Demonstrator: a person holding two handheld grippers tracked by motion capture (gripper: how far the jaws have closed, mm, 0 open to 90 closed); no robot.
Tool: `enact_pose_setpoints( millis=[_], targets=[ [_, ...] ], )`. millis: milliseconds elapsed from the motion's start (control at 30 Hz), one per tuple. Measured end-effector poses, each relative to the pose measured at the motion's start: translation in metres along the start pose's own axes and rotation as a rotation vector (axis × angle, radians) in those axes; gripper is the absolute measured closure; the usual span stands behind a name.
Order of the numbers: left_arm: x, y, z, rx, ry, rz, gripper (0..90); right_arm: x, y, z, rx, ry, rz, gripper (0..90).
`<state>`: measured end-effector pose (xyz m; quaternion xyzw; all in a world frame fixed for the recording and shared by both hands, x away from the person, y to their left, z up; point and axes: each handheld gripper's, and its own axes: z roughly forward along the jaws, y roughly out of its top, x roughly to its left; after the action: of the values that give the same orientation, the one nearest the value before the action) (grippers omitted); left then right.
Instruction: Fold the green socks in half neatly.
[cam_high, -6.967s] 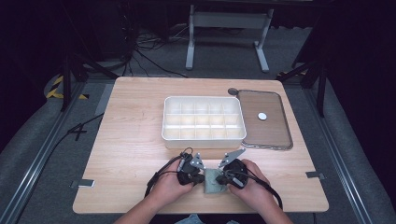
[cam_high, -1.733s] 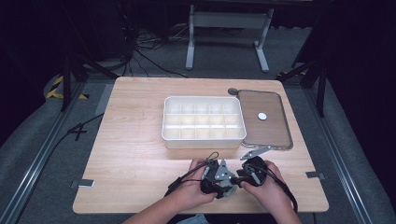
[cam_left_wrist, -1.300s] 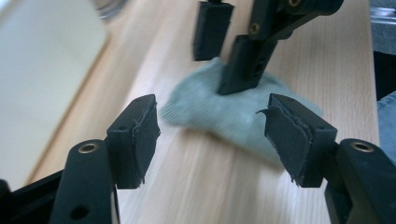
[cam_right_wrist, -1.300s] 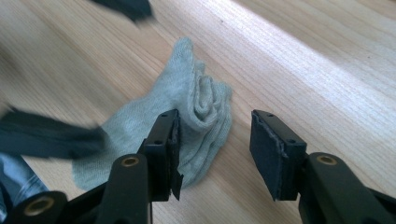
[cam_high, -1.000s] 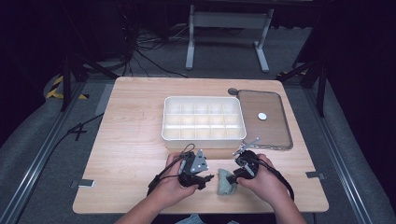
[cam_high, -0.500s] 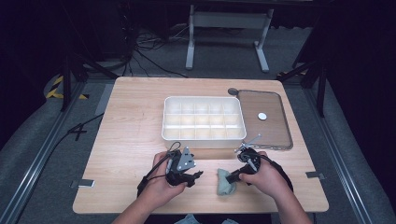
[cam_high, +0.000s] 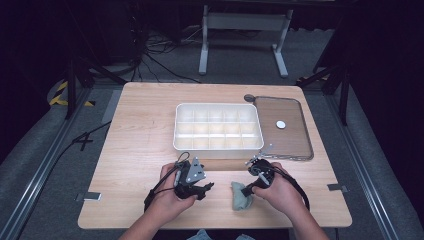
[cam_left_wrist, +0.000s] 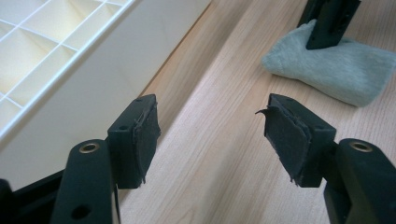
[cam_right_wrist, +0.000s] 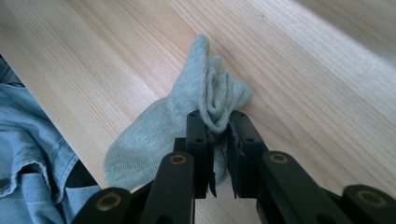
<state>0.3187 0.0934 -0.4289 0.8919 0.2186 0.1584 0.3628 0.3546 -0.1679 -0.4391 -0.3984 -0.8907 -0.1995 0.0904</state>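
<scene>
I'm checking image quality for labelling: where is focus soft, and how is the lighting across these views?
High view: table evenly lit, surroundings dark, sock small but readable. Left gripper view: near jaws sharp, sock and tray slightly soft, tray bright. Right gripper view: sock crisp, far wood washed out by glare.

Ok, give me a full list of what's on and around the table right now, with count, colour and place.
sock: one, grey-green, bunched near the table's front edge, pinched in the right gripper
divided tray: one, white, empty compartments, table centre
lid: one, clear with a metal rim and a white disc on it, flat to the right of the tray
table: one, light wood
stand: one, grey metal, on the floor behind the table
cables: several, black, on the floor at back left
left gripper: black, jaws open and empty, beside the tray
right gripper: black, jaws just closing, now clamped on the sock
</scene>
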Motion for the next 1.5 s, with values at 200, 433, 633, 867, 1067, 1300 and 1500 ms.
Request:
enact_pose_setpoints(
  millis=[200,433,633,867,1067,1300,1500],
  targets=[
    [0.007,-0.001,-0.005,-0.011,0.010,-0.019,36.0,0.008,0.000,-0.008,-0.013,-0.006,-0.020,81.2],
    [0.019,-0.006,-0.016,-0.037,0.047,-0.065,36.3,0.019,0.000,-0.033,-0.101,-0.035,-0.051,81.2],
    [0.037,-0.013,-0.033,-0.019,0.081,-0.116,36.5,0.022,0.006,-0.051,-0.160,-0.063,-0.083,81.1],
    [0.053,-0.018,-0.053,-0.003,0.105,-0.203,36.5,0.027,0.015,-0.072,-0.213,-0.139,-0.157,81.0],
    [0.060,-0.025,-0.060,0.000,0.127,-0.233,36.2,0.027,0.024,-0.082,-0.235,-0.201,-0.197,80.7],
    [0.068,-0.029,-0.065,-0.005,0.146,-0.256,36.4,0.026,0.035,-0.094,-0.293,-0.295,-0.276,80.2],
    [0.069,-0.031,-0.066,-0.008,0.145,-0.263,36.6,0.020,0.040,-0.101,-0.340,-0.336,-0.280,80.2]
  ],
)
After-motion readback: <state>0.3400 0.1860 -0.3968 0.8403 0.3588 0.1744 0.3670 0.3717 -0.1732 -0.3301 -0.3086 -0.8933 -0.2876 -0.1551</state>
